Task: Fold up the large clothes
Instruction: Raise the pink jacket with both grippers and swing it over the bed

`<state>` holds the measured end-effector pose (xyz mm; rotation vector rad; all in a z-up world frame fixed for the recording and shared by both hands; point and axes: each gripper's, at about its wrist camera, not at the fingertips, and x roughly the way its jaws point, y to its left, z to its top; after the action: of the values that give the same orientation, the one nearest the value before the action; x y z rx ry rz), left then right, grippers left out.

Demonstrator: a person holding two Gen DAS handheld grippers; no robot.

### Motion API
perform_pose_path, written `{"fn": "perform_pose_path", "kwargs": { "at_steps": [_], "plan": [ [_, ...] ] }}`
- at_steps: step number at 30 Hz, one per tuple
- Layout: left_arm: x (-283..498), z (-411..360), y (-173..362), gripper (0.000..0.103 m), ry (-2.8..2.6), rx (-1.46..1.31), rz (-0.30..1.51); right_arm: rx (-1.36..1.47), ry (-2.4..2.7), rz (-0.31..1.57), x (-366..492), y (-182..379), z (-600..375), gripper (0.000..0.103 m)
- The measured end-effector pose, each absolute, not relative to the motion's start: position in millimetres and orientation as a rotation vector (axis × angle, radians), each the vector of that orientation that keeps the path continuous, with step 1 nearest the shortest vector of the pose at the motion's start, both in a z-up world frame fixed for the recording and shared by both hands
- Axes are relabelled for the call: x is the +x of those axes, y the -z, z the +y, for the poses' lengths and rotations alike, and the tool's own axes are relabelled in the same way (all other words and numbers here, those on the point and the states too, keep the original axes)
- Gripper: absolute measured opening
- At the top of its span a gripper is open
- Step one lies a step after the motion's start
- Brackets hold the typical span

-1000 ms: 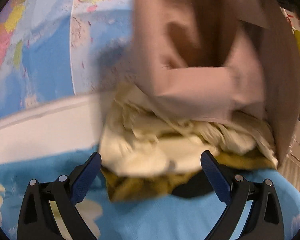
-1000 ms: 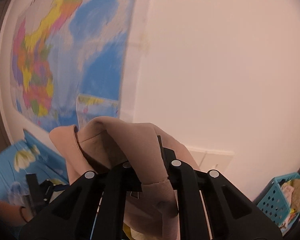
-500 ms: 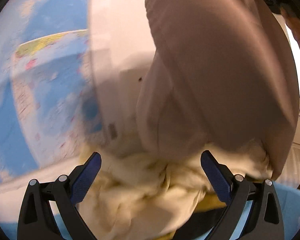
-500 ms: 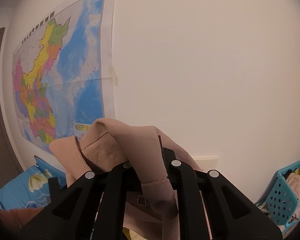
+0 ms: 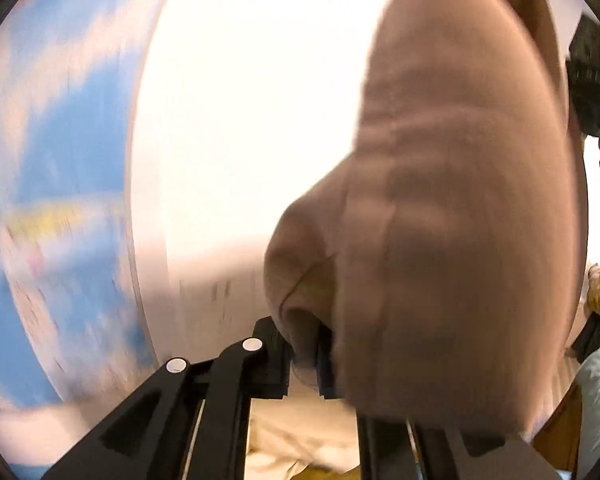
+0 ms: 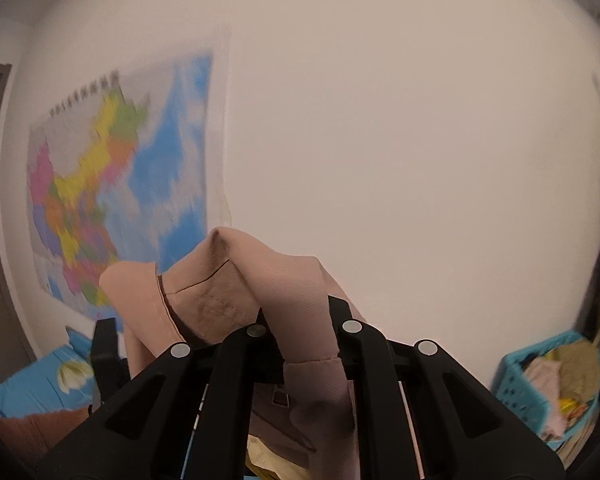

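A large tan garment (image 5: 452, 200) hangs in the air in front of a white wall. My left gripper (image 5: 302, 354) is shut on a fold of it, and the cloth drapes over the right finger. My right gripper (image 6: 300, 336) is shut on another edge of the same tan garment (image 6: 228, 292), near a stitched seam. The cloth falls down between and below the fingers. A pile of cream and olive clothes (image 5: 300, 436) lies below.
A coloured wall map (image 6: 112, 200) hangs at the left. A blue flowered bedspread (image 6: 36, 384) lies low at the left. A turquoise basket of clothes (image 6: 548, 384) stands at the right by the wall. The other handheld device (image 5: 592, 76) shows at the upper right.
My left gripper was open over the pile; it has risen and shut on the tan garment. The right gripper has lifted higher with the cloth still in it.
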<state>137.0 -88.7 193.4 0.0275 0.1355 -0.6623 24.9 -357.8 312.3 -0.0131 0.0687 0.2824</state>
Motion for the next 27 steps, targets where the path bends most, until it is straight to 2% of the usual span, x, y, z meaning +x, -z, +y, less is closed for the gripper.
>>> {"fn": "perform_pose_path", "kwargs": {
  "at_steps": [6,12,22,24,27],
  "plan": [
    [38.1,-39.9,-286.9,0.008,0.63,-0.03,-0.041,-0.048,-0.339,-0.107,-90.6,-371.1,-356.4,0.008],
    [-80.4,35.6,-336.7,0.008,0.46,-0.027,-0.174,-0.046,-0.449,-0.144,-163.3,-380.4,-340.6,0.008],
    [-225.6,103.9,-342.3,0.008,0.112,0.172,-0.153,0.015,-0.799,-0.095,-214.0,-335.6,-283.5,0.008],
    [-225.3,110.6,-341.9,0.008,0.024,0.223,-0.119,0.03,-0.83,-0.054,-193.2,-328.2,-267.4,0.008],
    [-194.0,125.1,-322.0,0.008,-0.086,0.277,-0.003,0.107,-0.879,0.103,-122.8,-306.4,-236.0,0.008]
  ]
}}
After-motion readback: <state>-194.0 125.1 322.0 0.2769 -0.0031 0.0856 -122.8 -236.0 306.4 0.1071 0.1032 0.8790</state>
